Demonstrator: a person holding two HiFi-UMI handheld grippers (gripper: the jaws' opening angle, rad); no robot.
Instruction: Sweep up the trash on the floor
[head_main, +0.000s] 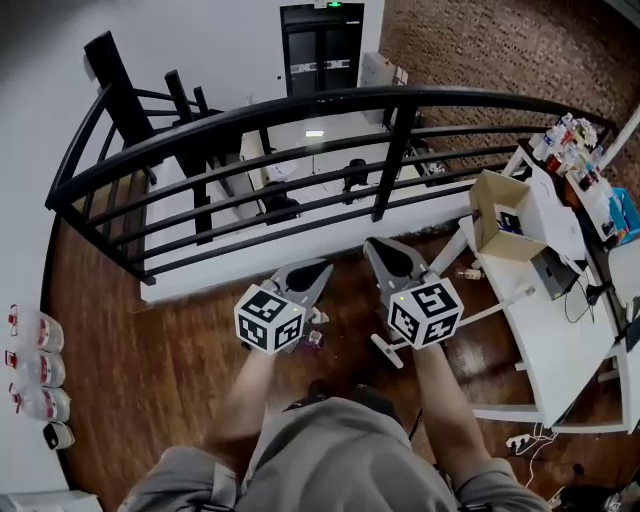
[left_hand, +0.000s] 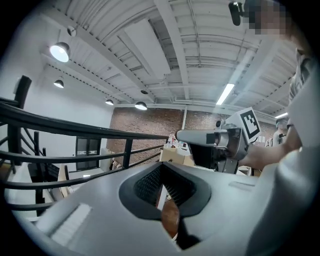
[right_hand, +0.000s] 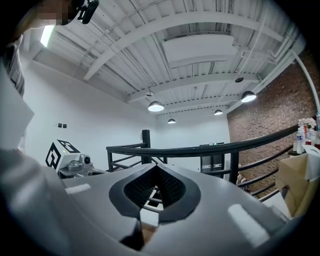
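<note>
Clenched and empty, left gripper (head_main: 318, 267) and right gripper (head_main: 378, 247) face the black curved metal railing (head_main: 300, 110); brown cardboard box (head_main: 500, 215) stands at its right

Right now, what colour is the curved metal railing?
Black; curved metal railing shows best in head view.

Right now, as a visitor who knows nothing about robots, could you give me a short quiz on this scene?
1. True or false: the left claw grips a broom.
2. The floor is: A wood, B carpet, C tile.
3. Fill in: the left claw and the right claw point toward a black ____.
Key: 1 false, it is shut and empty; 2 A; 3 railing.
</note>
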